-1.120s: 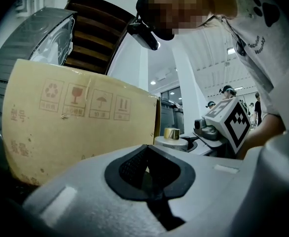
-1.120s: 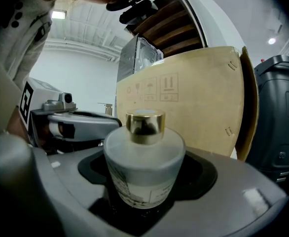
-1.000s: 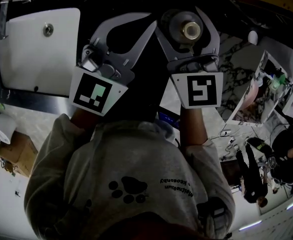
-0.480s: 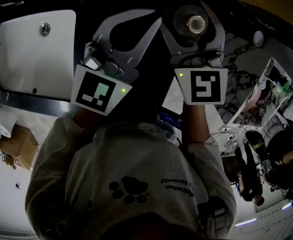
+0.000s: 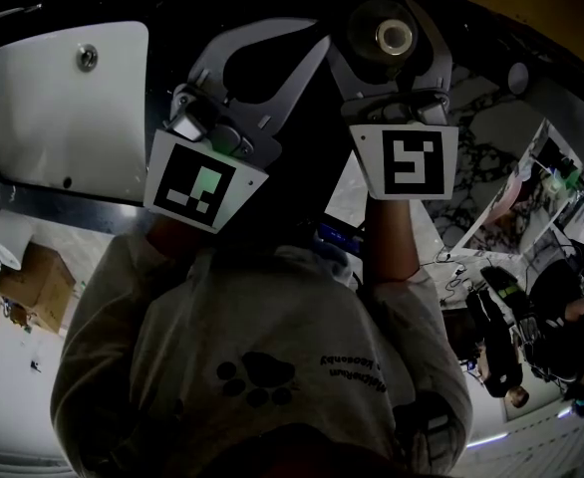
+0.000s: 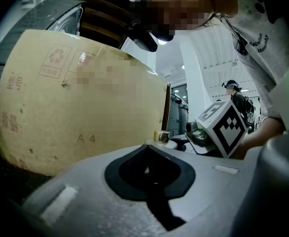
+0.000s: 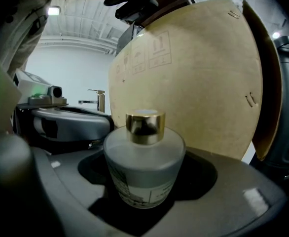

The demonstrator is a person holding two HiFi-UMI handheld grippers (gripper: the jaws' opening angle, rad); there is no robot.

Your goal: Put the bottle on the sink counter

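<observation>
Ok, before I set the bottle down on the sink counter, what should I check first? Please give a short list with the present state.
1. Right gripper grips the bottle: ok, jaws closed around its body.
2. Bottle upright, gold cap on: ok.
3. Left gripper empty, jaws together: ok.
4. Bottle away from the sink: ok, the sink lies well to its left in the head view.
5. Counter free under the bottle: cannot tell, too dark.
6. Bottle base already on the counter: cannot tell.

The bottle (image 7: pixel 144 167) is squat frosted glass with a gold cap and a label low down. It stands upright, clasped between the right gripper's (image 5: pixel 390 13) jaws, right of the sink counter's (image 5: pixel 83 199) white basin.
</observation>
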